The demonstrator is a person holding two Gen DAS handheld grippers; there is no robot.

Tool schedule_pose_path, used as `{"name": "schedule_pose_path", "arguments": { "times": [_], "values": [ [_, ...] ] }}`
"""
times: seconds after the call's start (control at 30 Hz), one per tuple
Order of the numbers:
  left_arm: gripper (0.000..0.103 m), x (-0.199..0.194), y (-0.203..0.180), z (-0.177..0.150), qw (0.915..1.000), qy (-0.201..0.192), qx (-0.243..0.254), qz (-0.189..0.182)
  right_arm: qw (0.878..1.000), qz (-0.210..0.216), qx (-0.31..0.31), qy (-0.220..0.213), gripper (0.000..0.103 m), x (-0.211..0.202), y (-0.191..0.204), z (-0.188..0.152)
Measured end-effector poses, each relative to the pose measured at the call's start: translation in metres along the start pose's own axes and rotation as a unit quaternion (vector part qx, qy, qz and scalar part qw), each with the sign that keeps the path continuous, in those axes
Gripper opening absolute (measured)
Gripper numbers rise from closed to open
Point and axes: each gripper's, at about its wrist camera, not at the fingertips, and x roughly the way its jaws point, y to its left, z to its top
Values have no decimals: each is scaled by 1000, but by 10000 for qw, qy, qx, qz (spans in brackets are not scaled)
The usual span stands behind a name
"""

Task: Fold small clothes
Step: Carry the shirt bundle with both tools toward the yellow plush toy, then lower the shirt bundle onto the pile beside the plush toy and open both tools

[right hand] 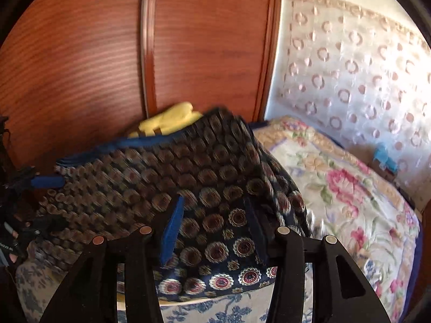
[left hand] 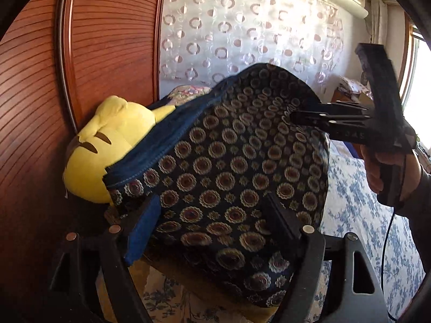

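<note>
A dark navy garment [left hand: 229, 167] printed with round medallions and edged by a blue waistband hangs in the air above the bed. My left gripper [left hand: 212, 215] is shut on its lower edge. My right gripper [left hand: 296, 117] shows in the left wrist view, shut on the garment's far corner. In the right wrist view the same garment [right hand: 175, 177] is blurred, with my right gripper [right hand: 215, 215] shut on its near edge. The left gripper [right hand: 35, 183] shows at the left edge there, holding the waistband end.
A yellow plush toy [left hand: 107, 145] leans on the brown wooden wardrobe [left hand: 107, 40]. A floral blanket [right hand: 336, 188] lies on the bed. A blue-and-white floral sheet [left hand: 363, 215] covers the bed. A sheer curtain [left hand: 242, 27] hangs behind.
</note>
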Motion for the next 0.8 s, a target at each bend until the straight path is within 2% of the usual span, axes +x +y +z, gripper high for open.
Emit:
{"name": "schedule_pose_path", "arguments": {
  "times": [0.13,0.23,0.3,0.47,0.8],
  "values": [
    [79,-1,-2,-3,10000,-7,5,-45,9997,-73,196,132,50,18,-6,-4],
    [88,-4,-7,-3,9999,-53,56,-91,9993,-113,307,161,55,25,-7,-3],
    [88,-7,-11,-3,9999,-56,99,-37,9992,-140,348,140,55,27,-7,-5],
    [88,-15,-17,-3,9997,-110,176,97,9988,-194,453,29,56,16,-6,-9],
    [88,-38,-40,-10,9993,-174,331,1,9969,-220,733,-165,56,-34,10,-30]
  ]
}}
